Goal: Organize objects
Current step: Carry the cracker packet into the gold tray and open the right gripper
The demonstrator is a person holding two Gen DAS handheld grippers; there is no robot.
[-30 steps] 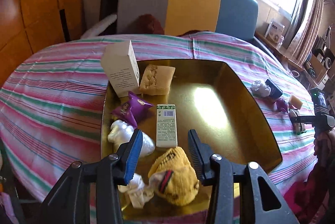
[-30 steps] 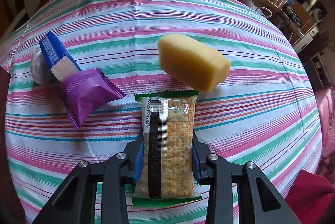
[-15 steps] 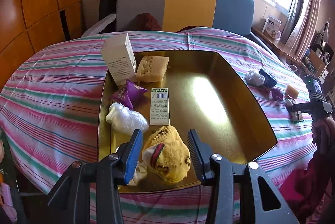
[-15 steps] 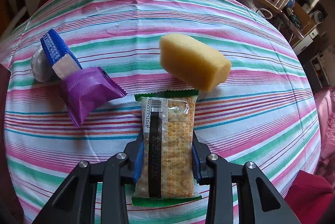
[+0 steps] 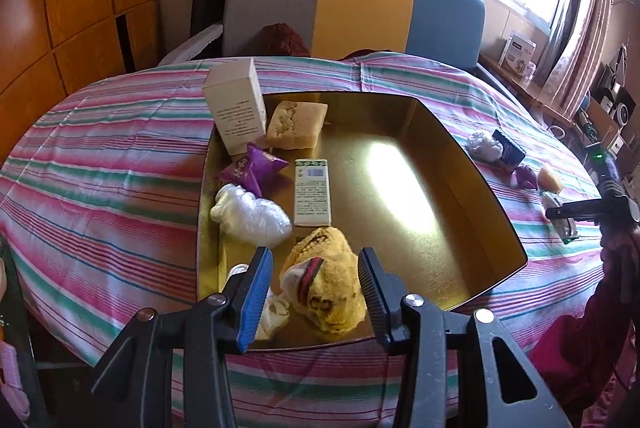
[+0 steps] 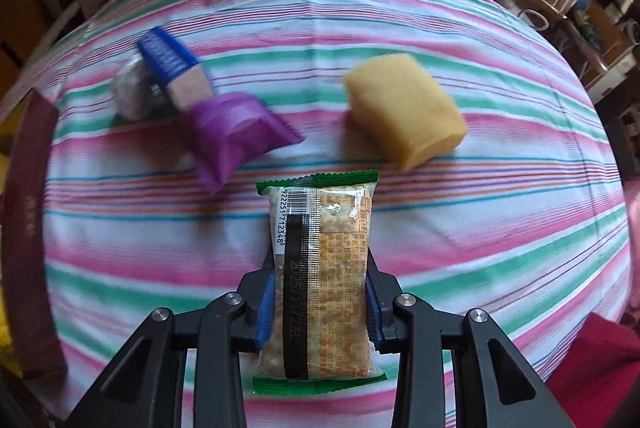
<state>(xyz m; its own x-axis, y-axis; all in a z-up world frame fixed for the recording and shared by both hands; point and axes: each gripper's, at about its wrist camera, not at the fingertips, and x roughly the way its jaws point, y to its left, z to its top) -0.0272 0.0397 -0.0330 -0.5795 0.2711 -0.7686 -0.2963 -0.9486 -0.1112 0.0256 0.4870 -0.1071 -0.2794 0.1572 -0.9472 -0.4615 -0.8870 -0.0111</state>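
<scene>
Cracker packet (image 6: 322,268) clamped in right tongs (image 6: 320,302) above tablecloth (image 6: 460,228); left tongs (image 5: 316,282) apart over tray (image 5: 420,196).

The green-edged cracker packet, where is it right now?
In the right wrist view the cracker packet sits low in the centre, clamped in the right claw above the striped tablecloth, nearer the camera than the yellow sponge and purple pouch.

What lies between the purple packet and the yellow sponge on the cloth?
Only bare striped tablecloth separates the purple packet from the yellow sponge, seen in the right wrist view.
</scene>
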